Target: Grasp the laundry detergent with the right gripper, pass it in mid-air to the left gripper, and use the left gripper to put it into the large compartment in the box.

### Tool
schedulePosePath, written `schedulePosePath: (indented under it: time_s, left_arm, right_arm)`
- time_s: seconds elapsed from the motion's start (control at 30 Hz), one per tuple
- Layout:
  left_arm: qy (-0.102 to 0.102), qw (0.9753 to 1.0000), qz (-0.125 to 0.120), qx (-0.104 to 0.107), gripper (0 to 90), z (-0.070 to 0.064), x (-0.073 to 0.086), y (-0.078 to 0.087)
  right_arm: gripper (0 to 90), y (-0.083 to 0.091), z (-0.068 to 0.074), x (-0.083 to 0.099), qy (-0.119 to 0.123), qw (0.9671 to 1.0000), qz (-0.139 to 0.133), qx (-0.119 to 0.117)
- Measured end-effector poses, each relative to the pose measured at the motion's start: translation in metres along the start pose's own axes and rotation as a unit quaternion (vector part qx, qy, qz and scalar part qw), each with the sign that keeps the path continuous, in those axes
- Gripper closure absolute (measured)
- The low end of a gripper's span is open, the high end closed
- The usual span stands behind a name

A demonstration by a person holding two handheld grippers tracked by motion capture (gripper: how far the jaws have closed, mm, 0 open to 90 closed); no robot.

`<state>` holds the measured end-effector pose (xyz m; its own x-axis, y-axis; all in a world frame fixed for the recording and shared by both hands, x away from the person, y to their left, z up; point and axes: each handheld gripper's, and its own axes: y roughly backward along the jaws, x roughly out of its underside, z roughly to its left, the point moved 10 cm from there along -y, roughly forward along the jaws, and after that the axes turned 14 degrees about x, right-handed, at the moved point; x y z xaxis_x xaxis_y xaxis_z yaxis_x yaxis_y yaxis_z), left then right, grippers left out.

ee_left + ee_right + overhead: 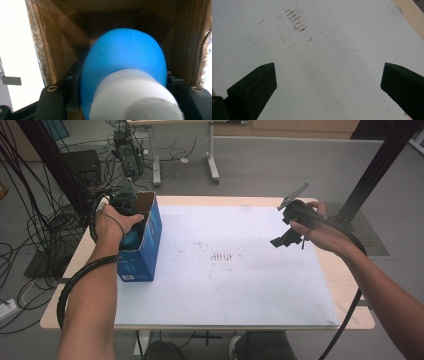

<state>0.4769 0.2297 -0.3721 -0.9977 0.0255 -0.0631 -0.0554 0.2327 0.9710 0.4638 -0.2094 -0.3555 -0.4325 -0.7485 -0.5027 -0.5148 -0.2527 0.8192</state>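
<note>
bottle (pixel 125 75) apparently inside box (pixel 145 240).

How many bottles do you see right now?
1: a blue bottle with a white cap, clamped in the left gripper inside the open blue cardboard box. Others may be hidden deeper inside.

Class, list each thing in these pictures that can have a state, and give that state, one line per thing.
Blue cardboard box: upright, top open.
Blue bottle: white cap on, inside the box, gripped between the tongs.
Left tongs: shut on the blue bottle, reaching into the box.
Right tongs: open, empty, held above the white mat.
</note>
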Motion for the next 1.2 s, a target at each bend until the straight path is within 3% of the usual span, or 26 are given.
schedulePosePath:
  time_s: [1.2]
  left_arm:
    - [0.0, 1.0, -0.008, 0.001, 35.6, 0.0005, -0.0005, -0.0004]
  right_arm:
    - [0.3, 0.0011, 0.0012, -0.0046, 0.001, 1.0, -0.006, 0.002]
